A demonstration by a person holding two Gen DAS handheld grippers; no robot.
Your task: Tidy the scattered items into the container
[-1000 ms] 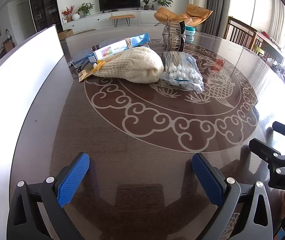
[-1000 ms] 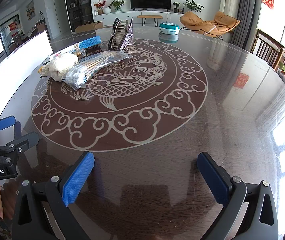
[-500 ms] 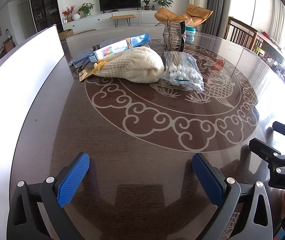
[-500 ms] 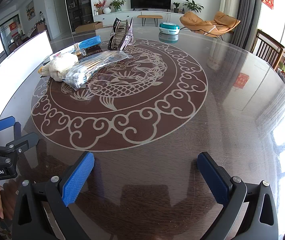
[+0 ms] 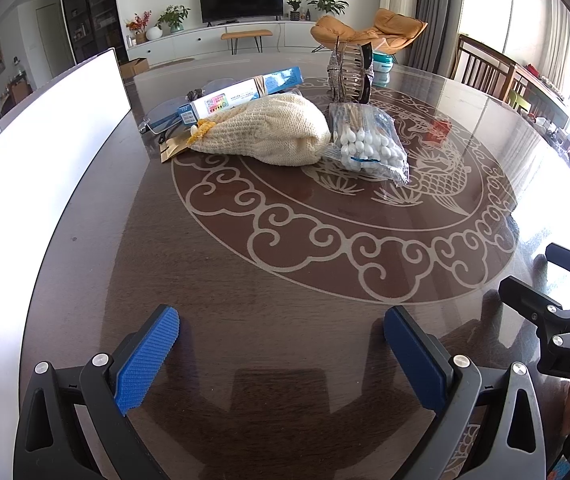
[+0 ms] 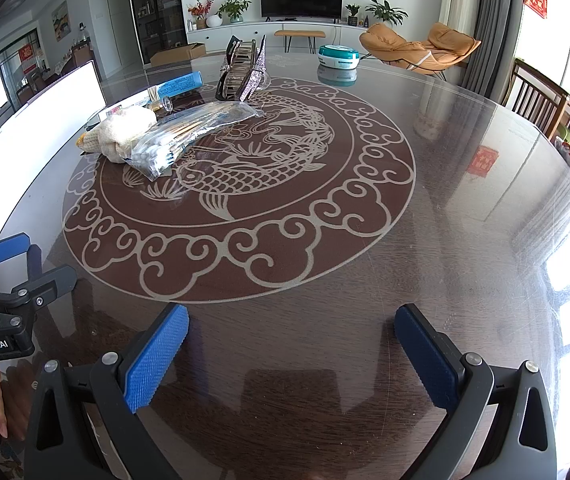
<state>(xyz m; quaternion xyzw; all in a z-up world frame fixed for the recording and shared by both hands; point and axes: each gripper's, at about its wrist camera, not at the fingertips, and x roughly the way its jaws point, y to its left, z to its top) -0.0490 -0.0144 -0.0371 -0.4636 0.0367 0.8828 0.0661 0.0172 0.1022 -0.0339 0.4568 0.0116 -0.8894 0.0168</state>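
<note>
Both grippers, left (image 5: 281, 344) and right (image 6: 291, 342), gape wide and empty; the soft knitted pouch (image 5: 263, 134) should squash easily, best pinched mid-body.

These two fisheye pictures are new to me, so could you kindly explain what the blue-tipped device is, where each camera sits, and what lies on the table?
There is no robot arm here: a person holds a pair of hand-held tongs in each hand, and a camera on each looks forward along its two blue-padded fingers. One picture is from the left tongs, the other from the right tongs; each also shows its neighbour at the edge. Both tongs are open and hold nothing, low over a dark round table with a fish pattern. Far across it lie a cream knitted pouch, a clear bag of cotton swabs, a long blue box and a shiny ribbed metallic object whose nature I cannot tell. A teal round tin sits further back.
</note>
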